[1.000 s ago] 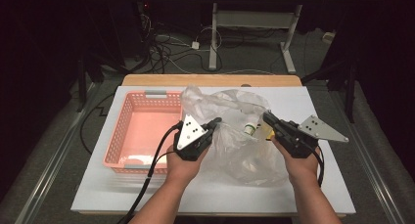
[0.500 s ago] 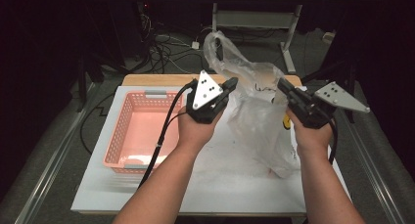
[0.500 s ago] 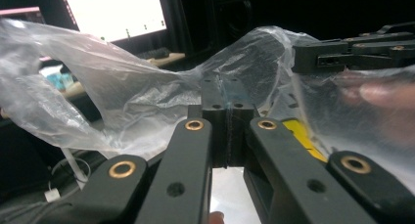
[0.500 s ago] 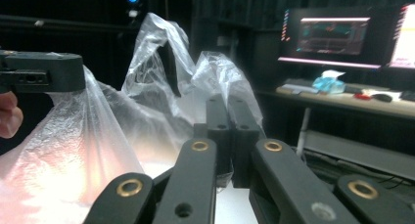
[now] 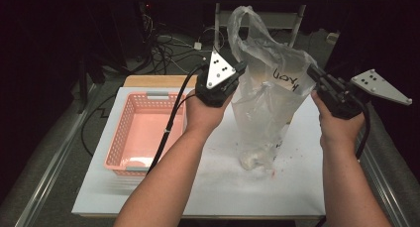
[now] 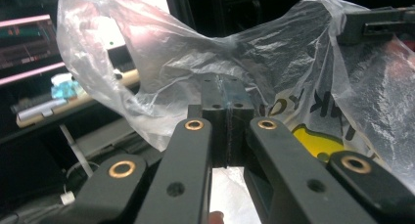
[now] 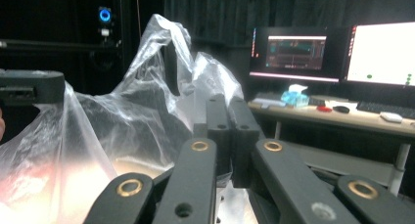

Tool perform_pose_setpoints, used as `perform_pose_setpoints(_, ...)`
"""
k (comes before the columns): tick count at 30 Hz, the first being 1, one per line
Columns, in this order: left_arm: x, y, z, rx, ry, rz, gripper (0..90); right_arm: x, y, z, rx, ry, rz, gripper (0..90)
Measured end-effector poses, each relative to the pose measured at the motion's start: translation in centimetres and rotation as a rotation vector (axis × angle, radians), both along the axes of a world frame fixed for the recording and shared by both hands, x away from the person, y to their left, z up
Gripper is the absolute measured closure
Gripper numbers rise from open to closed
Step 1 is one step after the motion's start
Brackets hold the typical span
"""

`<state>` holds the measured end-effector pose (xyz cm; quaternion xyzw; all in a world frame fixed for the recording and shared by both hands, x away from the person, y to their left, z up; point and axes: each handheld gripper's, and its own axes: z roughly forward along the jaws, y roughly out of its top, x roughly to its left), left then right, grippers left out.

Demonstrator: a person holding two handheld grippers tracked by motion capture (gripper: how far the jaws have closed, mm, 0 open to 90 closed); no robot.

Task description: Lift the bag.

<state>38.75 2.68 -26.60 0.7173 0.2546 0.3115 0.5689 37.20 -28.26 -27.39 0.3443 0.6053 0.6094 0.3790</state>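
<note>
- left hand-held gripper clamped shut on the rim of the plastic bag; in the left gripper view the jaws meet with film pinched between them
- right hand-held gripper also closed on the bag's opposite rim; the right gripper view has its jaws together in the film
- change: a second ago the bag lay crumpled flat on the desk between both hands; both hands have since gone up and the bag now hangs stretched between the two grips, mouth pulled open, upper handle loop standing free at top
- bag's bottom reaches down to the desk or just over it, cannot tell if touching; something pale sits in the bottom
- pink basket to the left on the desk, empty, well apart from the bag
- meaning, as a guess: bag is lifted and opened, contents settled low; likely next is tipping or carrying it toward the basket; thin film could slip from either pinch
</note>
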Motion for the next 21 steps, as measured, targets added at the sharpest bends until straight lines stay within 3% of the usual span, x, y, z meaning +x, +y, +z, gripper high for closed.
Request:
perform_pose_setpoints(7,-0.3,1.9,-2.2,-0.011,0.057,0.009,86.6,0.4,0.3,-2.8,-0.031,0.049,0.012,90.0)
perform_pose_setpoints(10,-0.9,3.2,-3.3,-0.005,0.079,0.015,78.3,0.6,0.3,-3.4,-0.030,0.066,0.007,90.0)
perform_pose_setpoints(13,-1.9,4.7,-4.3,-0.011,0.118,0.008,67.8,0.6,0.3,-3.6,-0.033,0.073,0.009,90.0)
perform_pose_setpoints(21,-4.9,7.0,-7.6,-0.042,0.202,0.009,51.6,0.1,0.4,-3.2,-0.051,0.058,0.021,90.0)
